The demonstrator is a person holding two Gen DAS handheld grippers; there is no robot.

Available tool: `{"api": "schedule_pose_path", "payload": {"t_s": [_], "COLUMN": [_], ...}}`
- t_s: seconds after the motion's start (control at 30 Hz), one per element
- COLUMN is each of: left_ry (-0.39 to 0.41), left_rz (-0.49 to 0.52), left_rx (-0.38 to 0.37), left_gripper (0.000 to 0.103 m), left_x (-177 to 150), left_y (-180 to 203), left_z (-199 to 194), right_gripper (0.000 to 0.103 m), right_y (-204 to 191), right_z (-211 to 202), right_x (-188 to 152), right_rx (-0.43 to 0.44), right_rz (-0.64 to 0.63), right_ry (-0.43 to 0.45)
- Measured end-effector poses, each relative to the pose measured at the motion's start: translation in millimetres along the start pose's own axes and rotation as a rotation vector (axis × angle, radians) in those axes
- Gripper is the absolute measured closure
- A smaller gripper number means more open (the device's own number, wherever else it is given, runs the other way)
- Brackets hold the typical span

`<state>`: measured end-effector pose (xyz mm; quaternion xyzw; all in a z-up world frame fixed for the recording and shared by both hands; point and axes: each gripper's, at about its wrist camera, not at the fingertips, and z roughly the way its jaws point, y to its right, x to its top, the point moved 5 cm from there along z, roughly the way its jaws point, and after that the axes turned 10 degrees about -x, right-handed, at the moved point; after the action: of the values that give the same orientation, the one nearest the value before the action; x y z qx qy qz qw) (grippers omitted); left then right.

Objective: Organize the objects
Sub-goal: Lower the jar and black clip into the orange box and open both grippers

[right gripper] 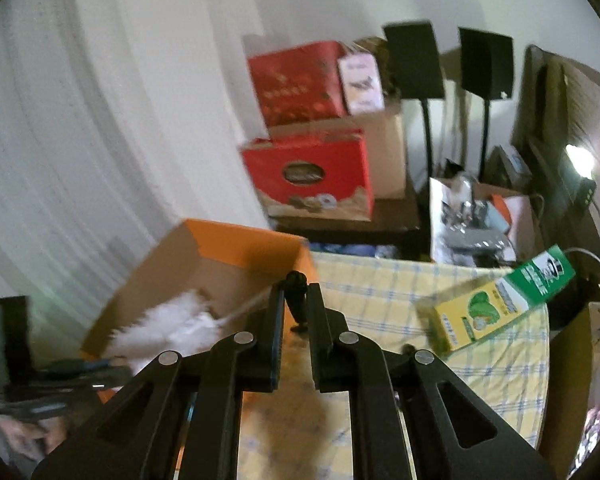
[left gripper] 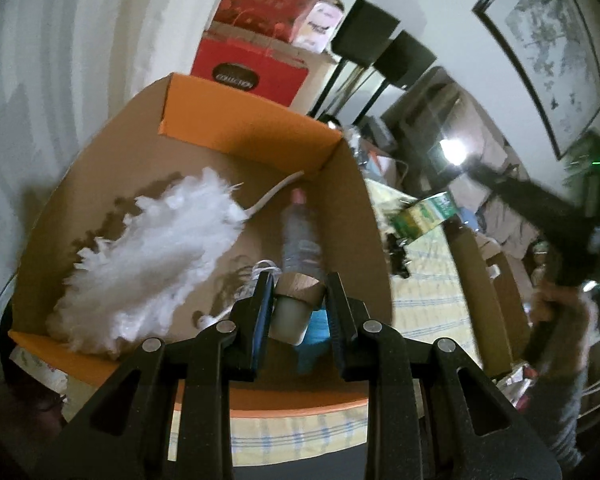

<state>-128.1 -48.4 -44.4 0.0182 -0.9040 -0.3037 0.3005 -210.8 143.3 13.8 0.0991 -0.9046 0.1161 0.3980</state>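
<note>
An open cardboard box (left gripper: 204,128) with orange flaps stands on a checked tablecloth (left gripper: 424,292). Inside lie a white fluffy duster (left gripper: 152,256) and a clear plastic bottle (left gripper: 300,236). My left gripper (left gripper: 298,300) is shut on a small white jar with a wooden lid (left gripper: 296,304), held over the box's near right part. My right gripper (right gripper: 296,304) is shut on a small black knobbed object (right gripper: 297,296), held just right of the box (right gripper: 236,248). The duster also shows in the right wrist view (right gripper: 168,328).
A green and yellow carton (right gripper: 496,304) lies tilted on the tablecloth (right gripper: 380,288) at the right. Red gift boxes (right gripper: 312,172), black speakers on stands (right gripper: 416,64) and a bag of clutter (right gripper: 472,220) stand behind the table. A white curtain (right gripper: 80,140) hangs at the left.
</note>
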Motion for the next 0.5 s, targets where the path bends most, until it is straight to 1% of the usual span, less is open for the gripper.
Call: {"api": "schedule_pose_path", "payload": {"t_s": [0.1,0.23,0.37,0.5], "left_ry": [-0.026,-0.044,-0.055,-0.048], "left_rz": [0.000,-0.019,-0.030,-0.031], "left_rx": [0.025,0.022,0.024,0.034], "left_gripper": [0.079,0.079,0.079,0.079], "left_x": [0.0,2.8,11.5,28.4], "left_y": [-8.1,-16.7,-22.0,-27.1], "left_z": [3.0,5.4,9.4,10.4], "right_gripper": [0.094,0.094,0.094,0.094], "right_y": [-21.9,-48.7,-71.5,-83.7], "right_z": [-14.7,-24.2,-21.0,-7.8], "right_x": [7.1,11.2,13.2,14.3], "right_rx": [0.046,0.102,0.118,0.105], "right_rz": [-0.021,-0.043,-0.071,-0.092], "right_ry": [0.008,0.010,0.008,-0.001]}}
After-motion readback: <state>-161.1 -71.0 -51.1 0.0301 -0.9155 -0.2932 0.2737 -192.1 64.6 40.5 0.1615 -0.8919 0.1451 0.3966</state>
